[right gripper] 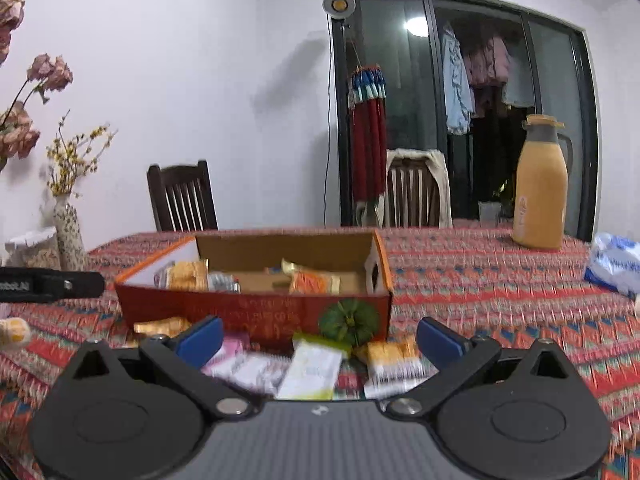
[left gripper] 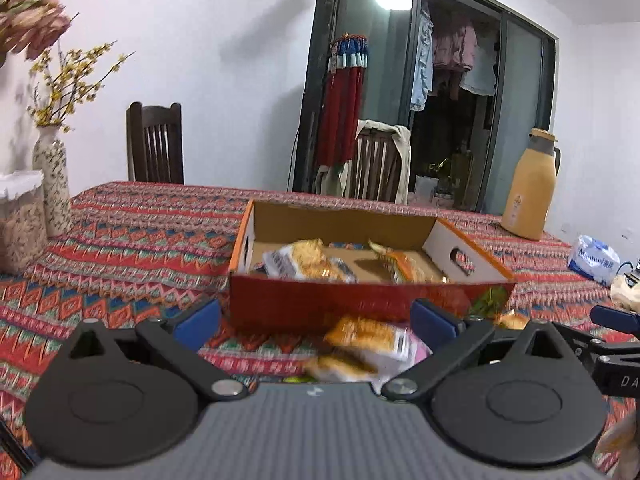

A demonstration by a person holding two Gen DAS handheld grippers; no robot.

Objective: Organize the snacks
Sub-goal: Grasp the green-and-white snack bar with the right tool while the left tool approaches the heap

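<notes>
Several snack packets [right gripper: 308,368] lie loose on the tabletop [right gripper: 500,280], low centre of frame, against the box [right gripper: 256,312]. We see both the left gripper [left gripper: 316,322] and right gripper [right gripper: 318,340] with fingers spread, empty. Risk: slick overlapping wrappers slip, or we nudge the box.

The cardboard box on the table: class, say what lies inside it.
Inside the cardboard box lie several snack packets, mostly orange and yellow. Its front wall hides the near floor, so more may sit there unseen.

blurred: loose packets [left gripper: 366,346] | cut off: tissue pack [right gripper: 618,262]
</notes>
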